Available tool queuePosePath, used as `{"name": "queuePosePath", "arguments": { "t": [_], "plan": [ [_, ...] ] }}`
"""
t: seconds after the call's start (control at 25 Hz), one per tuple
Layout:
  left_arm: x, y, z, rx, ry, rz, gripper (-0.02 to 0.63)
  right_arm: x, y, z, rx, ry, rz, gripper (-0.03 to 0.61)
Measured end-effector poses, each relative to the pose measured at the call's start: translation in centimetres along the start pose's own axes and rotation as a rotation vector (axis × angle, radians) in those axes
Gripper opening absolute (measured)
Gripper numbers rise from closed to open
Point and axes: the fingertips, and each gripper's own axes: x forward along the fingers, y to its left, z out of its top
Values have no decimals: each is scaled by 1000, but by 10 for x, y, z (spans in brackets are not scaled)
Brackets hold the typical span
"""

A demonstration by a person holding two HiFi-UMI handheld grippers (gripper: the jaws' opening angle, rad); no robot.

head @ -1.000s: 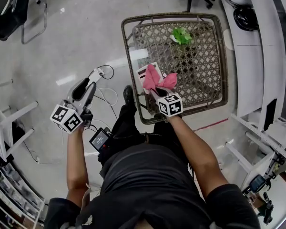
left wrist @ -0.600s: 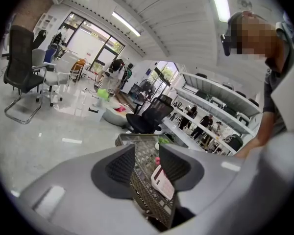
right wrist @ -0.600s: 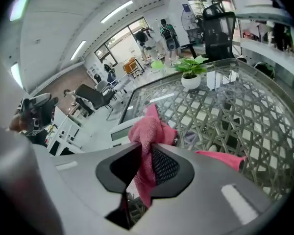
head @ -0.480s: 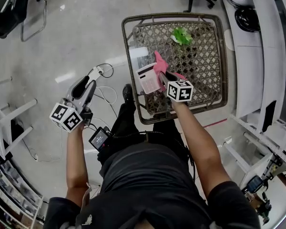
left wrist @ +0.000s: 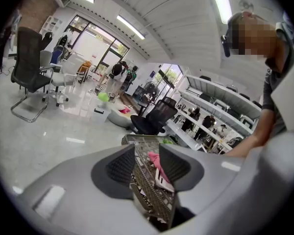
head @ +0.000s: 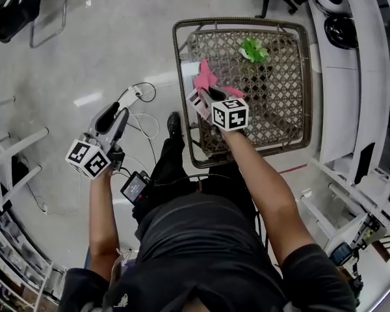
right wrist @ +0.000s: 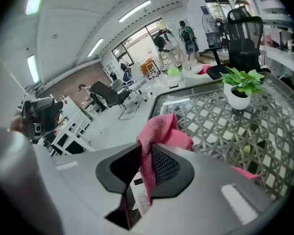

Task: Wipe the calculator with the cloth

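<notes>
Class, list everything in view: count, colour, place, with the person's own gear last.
woven wicker table: one, brown, before the person.
small potted leafy plant: one, green, table's far side.
flat rectangular calculator: one, white, table's left side.
crumpled fabric cloth: one, pink, over the calculator.
padded office chairs: several, black, around the room.
left gripper: one, grey, open and empty, left of the table.
right gripper: one, grey, shut on the cloth.
</notes>
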Motion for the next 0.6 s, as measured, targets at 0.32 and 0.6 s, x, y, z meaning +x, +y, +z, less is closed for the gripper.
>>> {"name": "queuePosePath", "arguments": {
  "t": [0.32, 0.6],
  "plan": [
    [-3, 4, -2, 2, 1, 0, 163, 13, 56, -40, -135, 93, 111, 55],
    [2, -5, 0, 16, 11, -16, 163, -7, 57, -78, -127, 138, 115, 55]
  ]
}}
